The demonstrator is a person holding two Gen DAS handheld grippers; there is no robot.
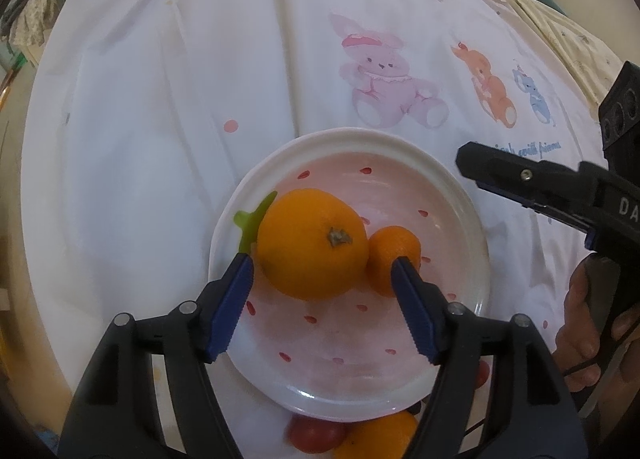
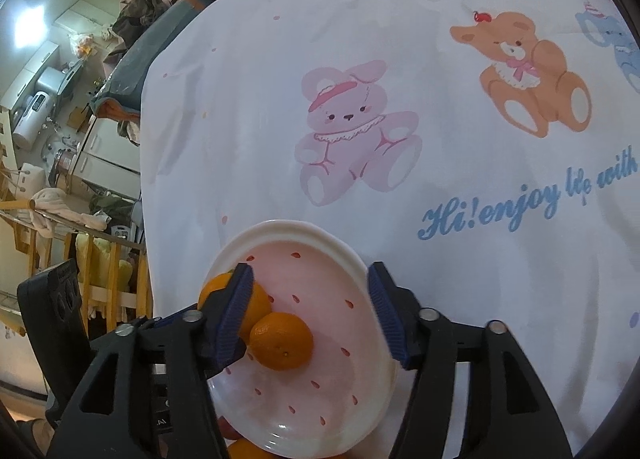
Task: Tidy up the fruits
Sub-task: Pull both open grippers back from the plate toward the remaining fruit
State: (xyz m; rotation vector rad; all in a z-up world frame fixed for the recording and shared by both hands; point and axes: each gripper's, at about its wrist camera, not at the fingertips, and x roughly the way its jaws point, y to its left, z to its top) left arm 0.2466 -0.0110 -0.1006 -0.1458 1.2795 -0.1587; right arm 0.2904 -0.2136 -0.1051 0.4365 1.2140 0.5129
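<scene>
Plainly, two oranges [image 1: 312,243] on plate [image 1: 400,147]

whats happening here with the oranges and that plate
A person is sorting fruit with two handheld grippers. A big orange and a smaller orange already sit touching on the white plate with red seed spots. The left gripper hovers open around the big one; the right gripper is open above the plate. More fruit waits on the bear-print cloth beside the plate.
</scene>
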